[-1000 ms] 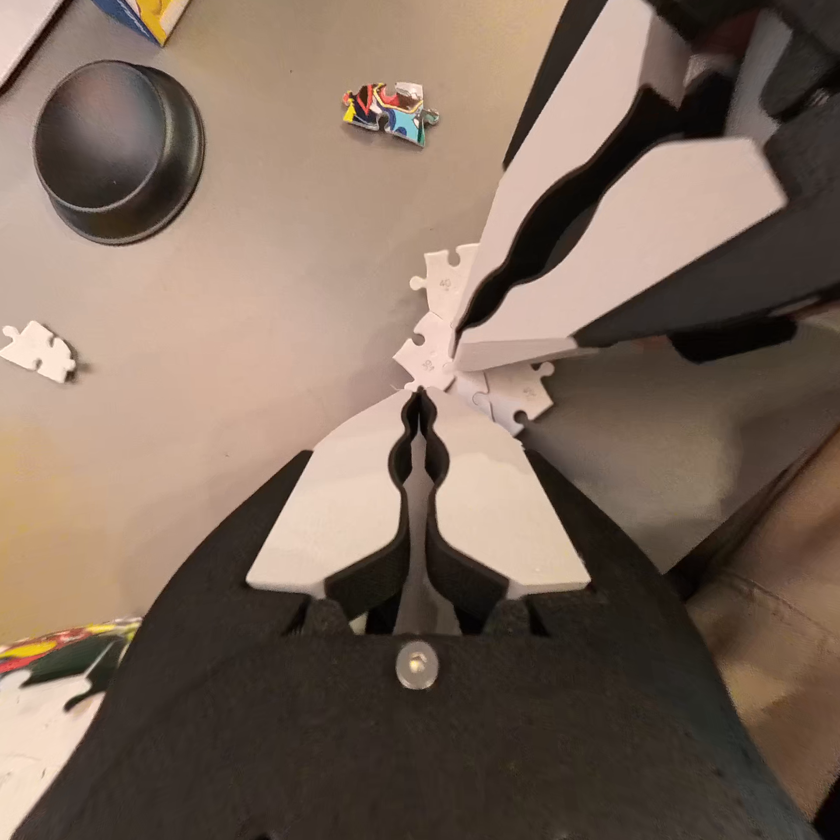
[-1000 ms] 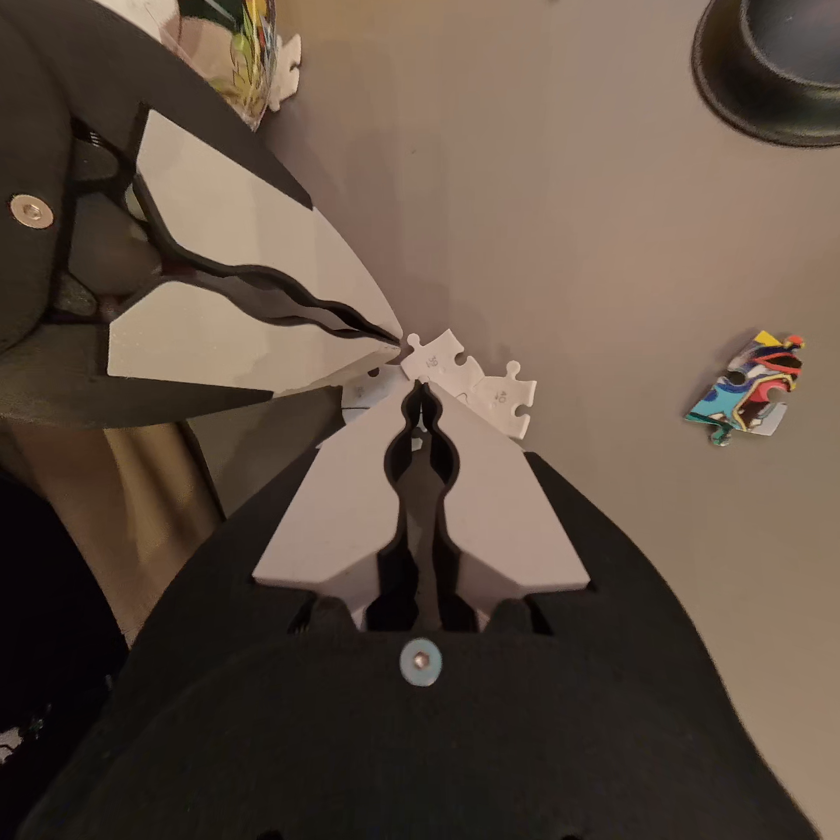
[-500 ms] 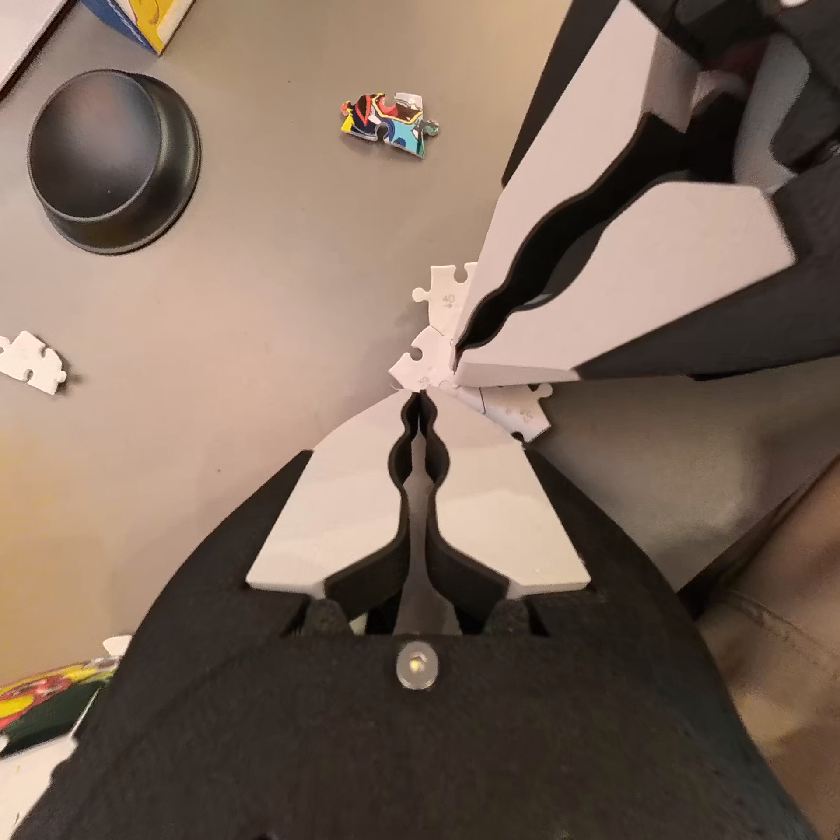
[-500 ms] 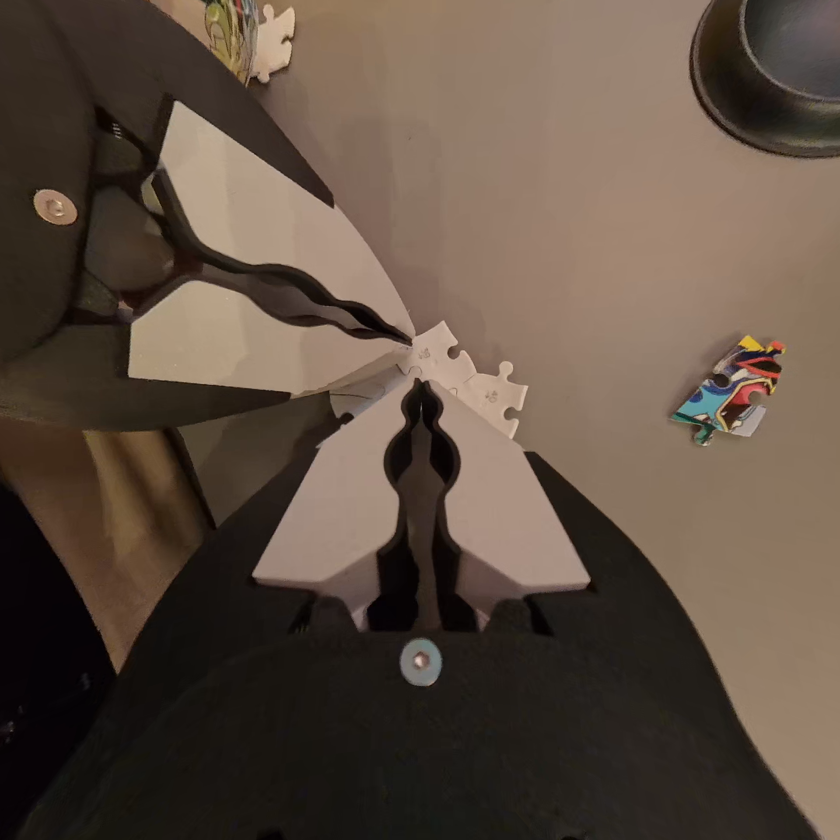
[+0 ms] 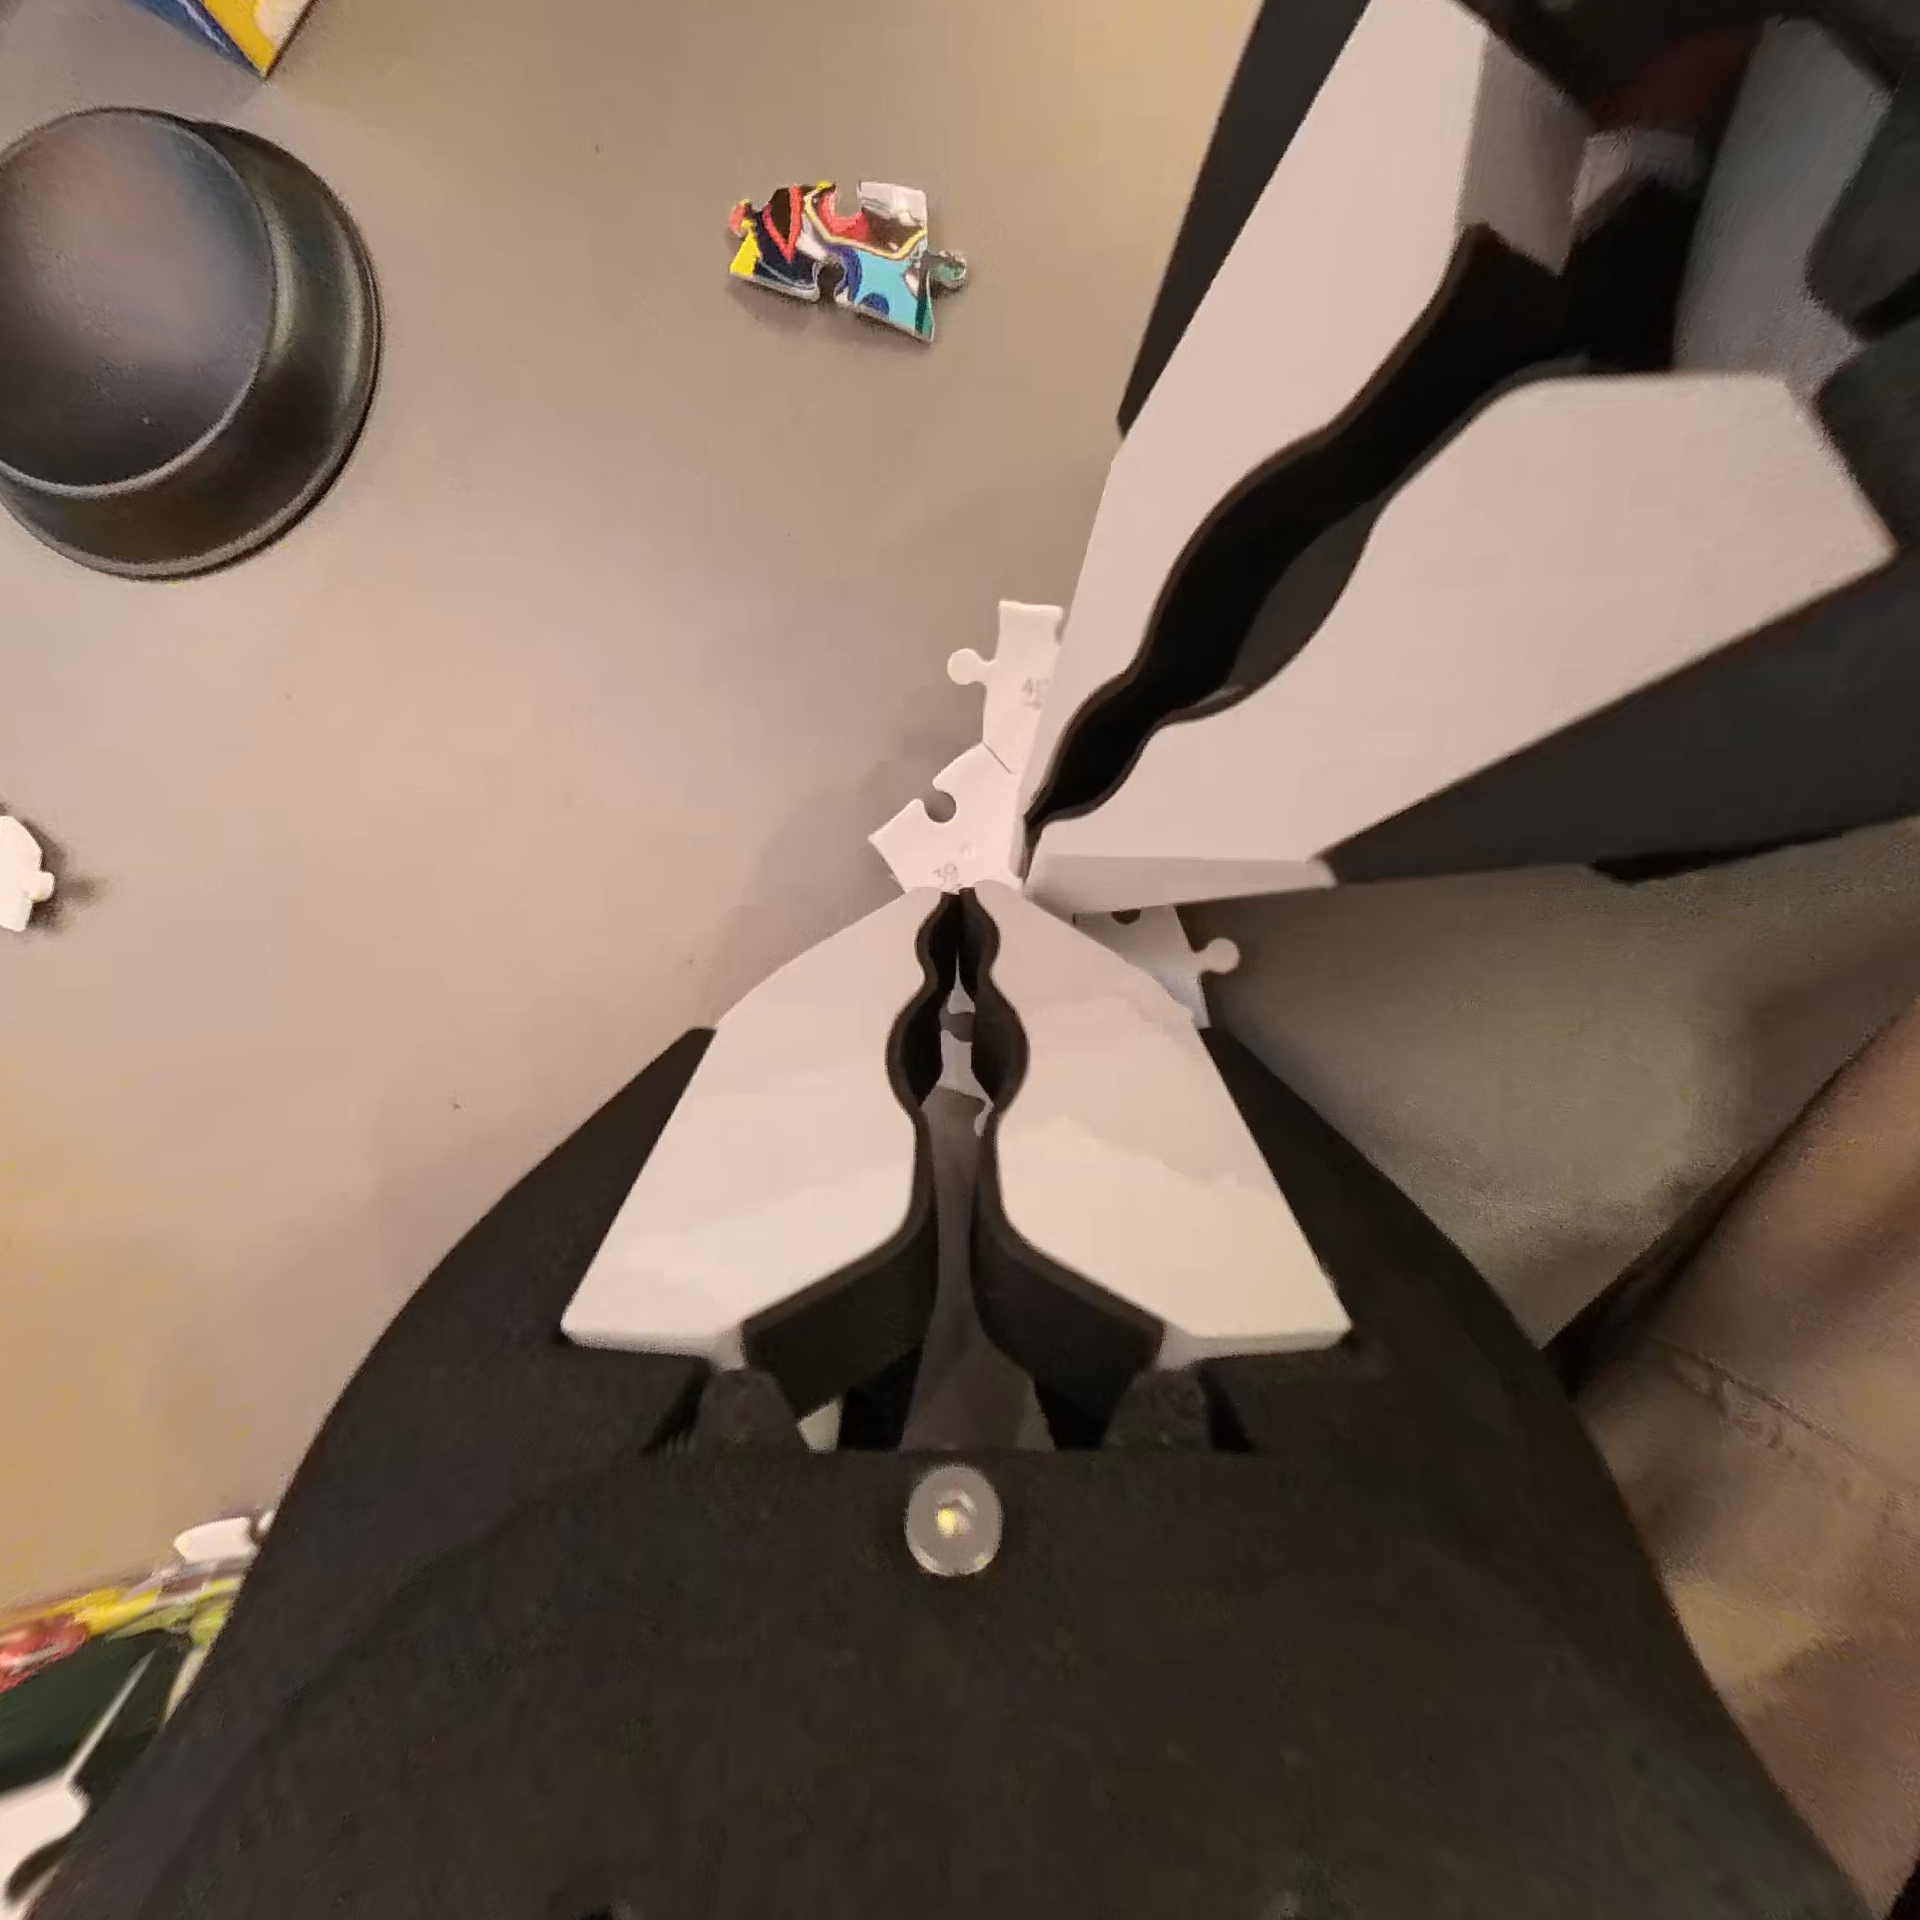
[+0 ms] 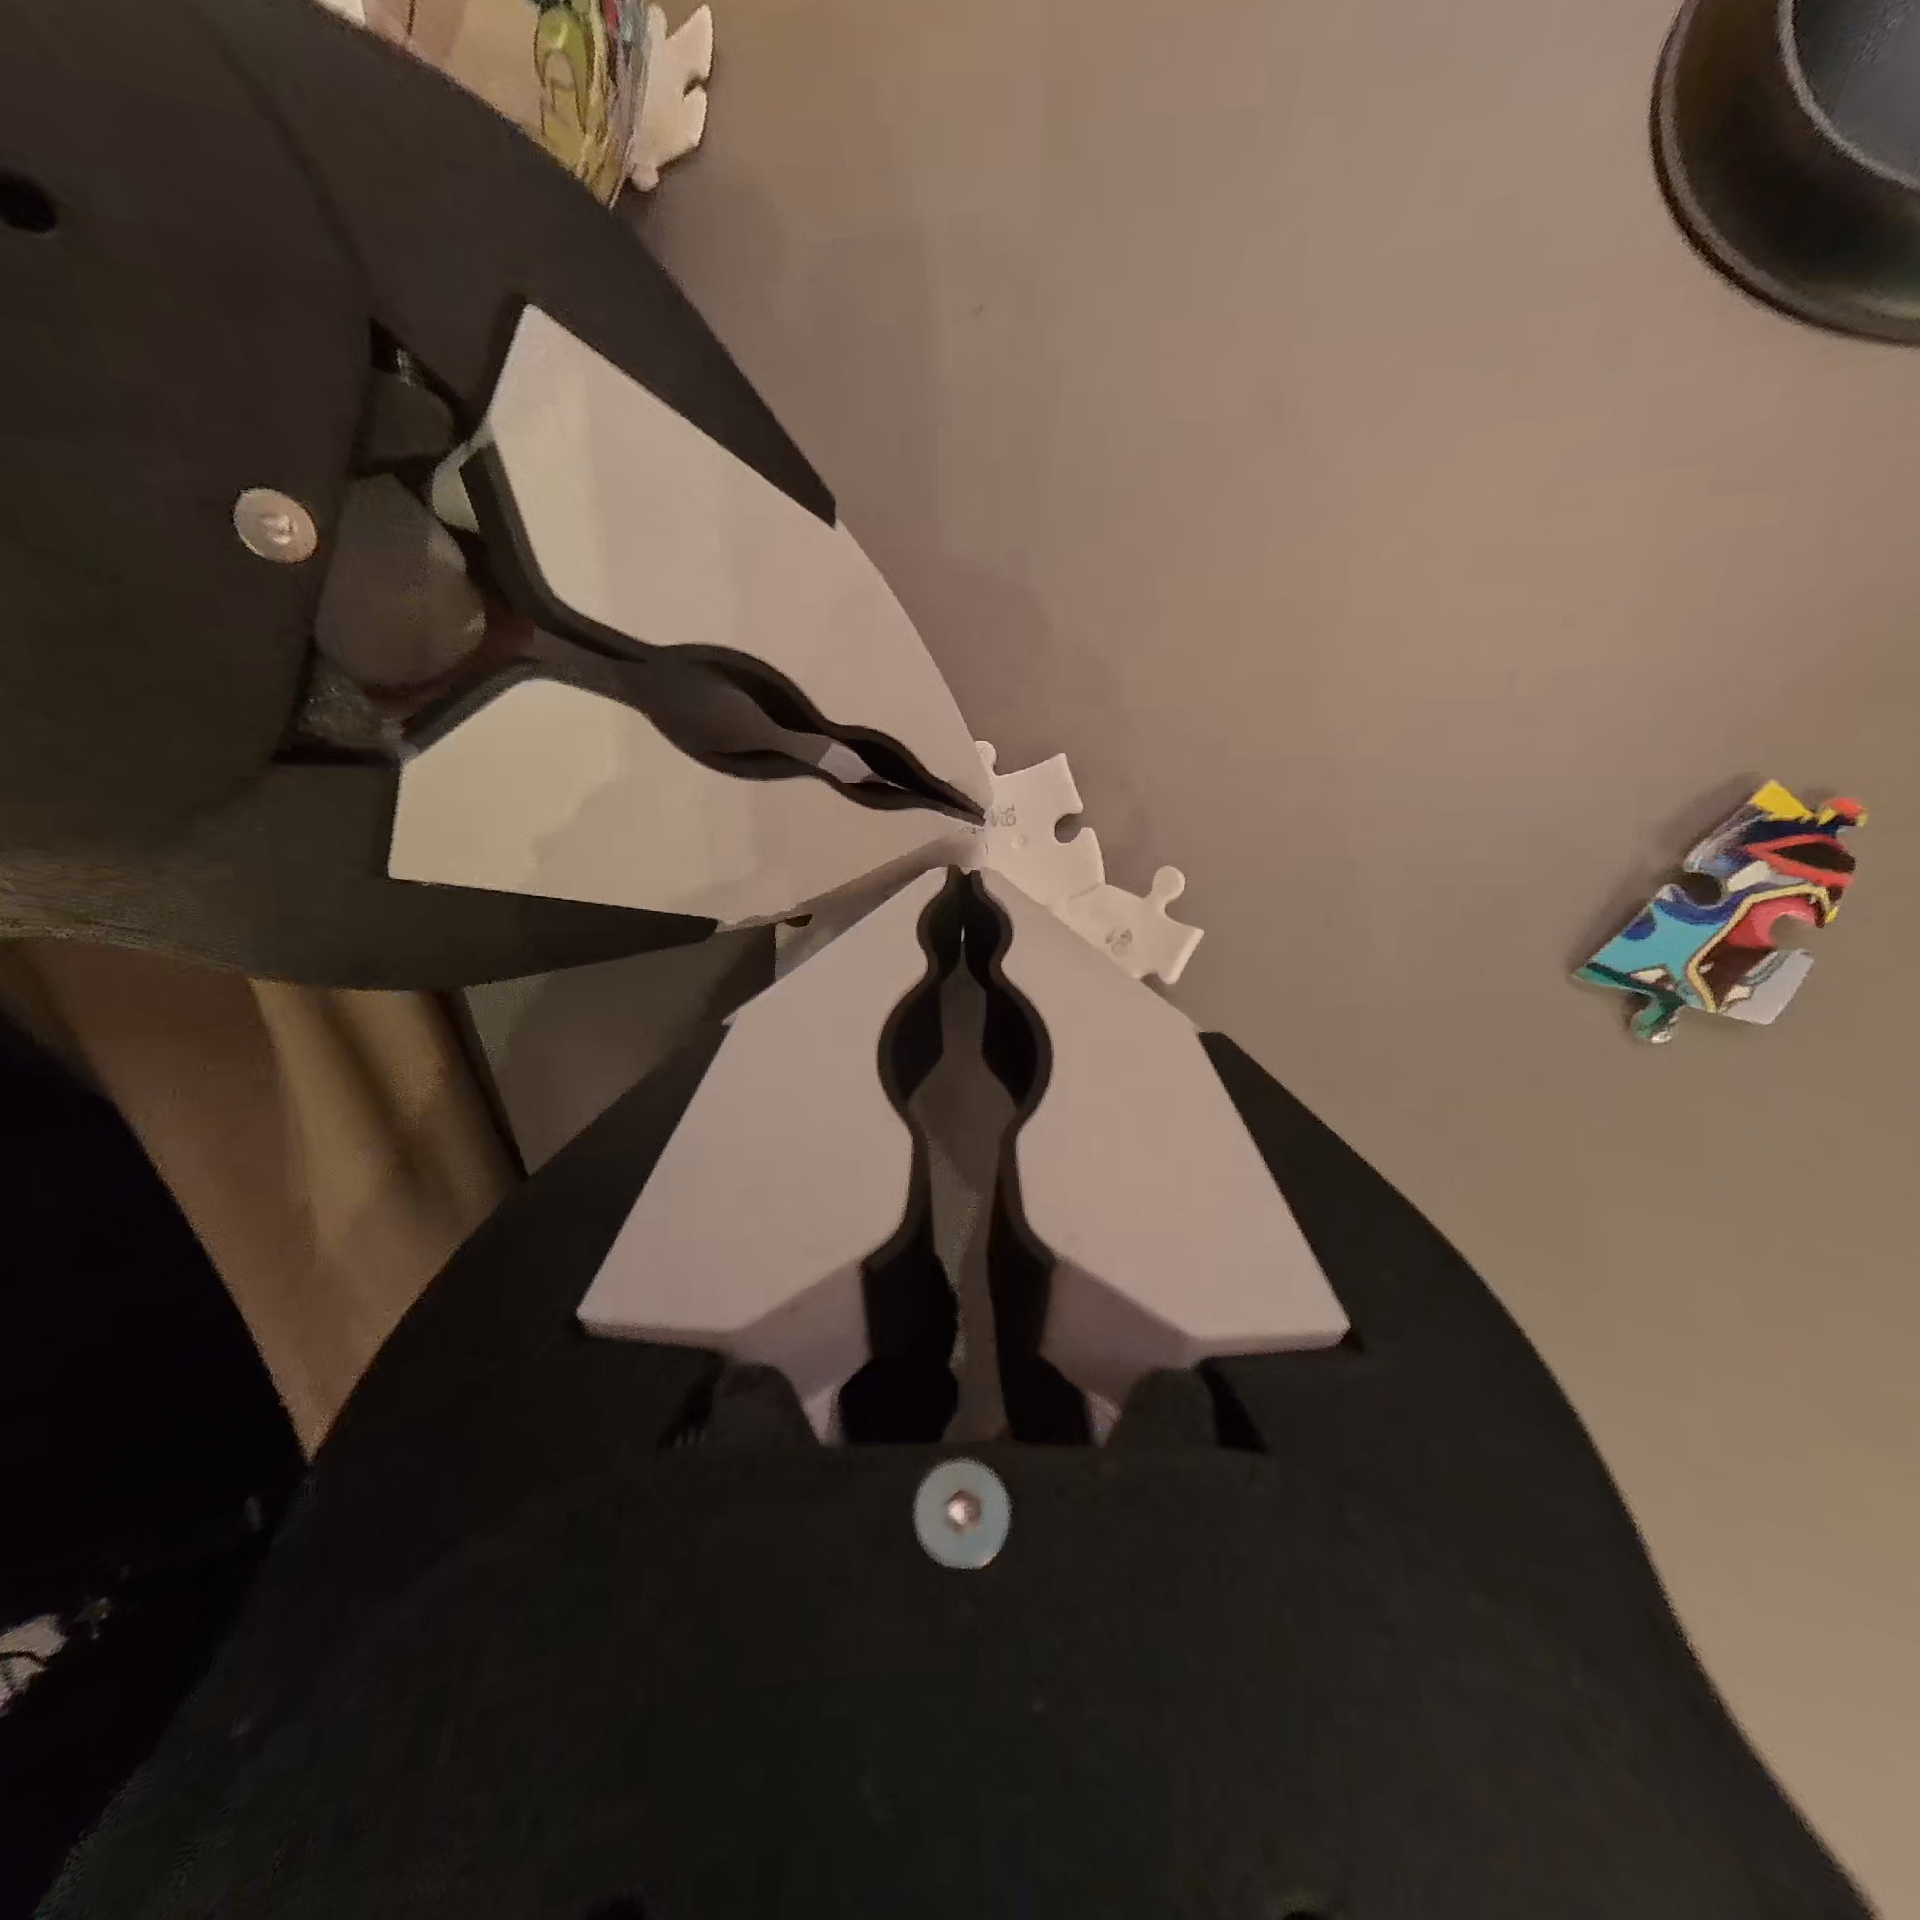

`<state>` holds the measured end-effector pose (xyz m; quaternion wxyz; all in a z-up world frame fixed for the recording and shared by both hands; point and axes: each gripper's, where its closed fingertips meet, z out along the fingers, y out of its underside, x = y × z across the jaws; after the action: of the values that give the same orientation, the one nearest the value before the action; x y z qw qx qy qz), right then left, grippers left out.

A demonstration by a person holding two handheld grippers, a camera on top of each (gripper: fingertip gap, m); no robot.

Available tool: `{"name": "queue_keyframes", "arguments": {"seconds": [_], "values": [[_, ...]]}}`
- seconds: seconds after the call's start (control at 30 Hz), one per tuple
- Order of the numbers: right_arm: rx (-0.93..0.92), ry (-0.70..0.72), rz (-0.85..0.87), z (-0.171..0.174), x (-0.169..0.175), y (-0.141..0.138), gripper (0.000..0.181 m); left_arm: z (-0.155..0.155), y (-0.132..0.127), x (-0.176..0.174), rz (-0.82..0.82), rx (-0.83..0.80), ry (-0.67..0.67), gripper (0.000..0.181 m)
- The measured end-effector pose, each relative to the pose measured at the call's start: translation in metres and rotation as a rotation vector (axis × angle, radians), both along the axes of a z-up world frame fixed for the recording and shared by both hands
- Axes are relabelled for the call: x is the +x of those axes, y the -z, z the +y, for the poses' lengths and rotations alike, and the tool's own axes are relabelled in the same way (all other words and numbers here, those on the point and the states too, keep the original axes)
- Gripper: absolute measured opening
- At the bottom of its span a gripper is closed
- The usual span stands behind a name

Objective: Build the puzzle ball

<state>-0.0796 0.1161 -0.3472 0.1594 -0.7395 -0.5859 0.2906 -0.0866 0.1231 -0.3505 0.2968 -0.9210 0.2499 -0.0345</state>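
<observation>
A small strip of joined puzzle pieces point(image 5: 951, 836), white backs up, hangs above the grey table point(image 5: 623, 727). My left gripper point(image 5: 956, 906) is shut on its near edge. My right gripper point(image 5: 1029, 831) comes in from the upper right and is shut on the same strip beside it. In the right wrist view the strip point(image 6: 1044, 821) sticks out past my right gripper point(image 6: 961, 883), with my left gripper point(image 6: 977, 816) pinching it from the left. Much of the strip is hidden behind the fingers.
Two joined colourful pieces point(image 5: 847, 255) lie farther off on the table, also seen in the right wrist view point(image 6: 1735, 920). A black bowl point(image 5: 156, 343) sits upside down at the left. A loose white piece point(image 5: 16, 873) and a part-built colourful shell point(image 5: 83, 1662) lie at the left edge. Only a small space, under 4 cm, lies between the two pairs of fingers. About 15 centimetres separates my left fingertips from the black bowl point(image 5: 156, 343).
Both grippers stayed shut on the strip and turned a little against each other. The strip's outer pieces tilted, and its lower right piece slid partly behind my left finger.
</observation>
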Motion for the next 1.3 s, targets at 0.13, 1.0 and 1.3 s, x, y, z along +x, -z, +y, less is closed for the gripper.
{"name": "queue_keyframes", "arguments": {"seconds": [0.13, 1.0, 1.3], "values": [[-0.067, 0.045, 0.098, 0.006, 0.0, -0.021, 0.0, 0.0, 0.0, 0.0, 0.011, 0.009, 0.003, 0.0], [-0.052, 0.221, 0.14, 0.053, 0.055, -0.037, 0.012, 0.001, -0.01, -0.006, -0.019, 0.05, -0.08, 0.0], [-0.066, 0.2, 0.125, 0.05, 0.062, -0.036, 0.014, 0.002, -0.015, -0.01, -0.037, 0.063, -0.103, 0.0]]}}
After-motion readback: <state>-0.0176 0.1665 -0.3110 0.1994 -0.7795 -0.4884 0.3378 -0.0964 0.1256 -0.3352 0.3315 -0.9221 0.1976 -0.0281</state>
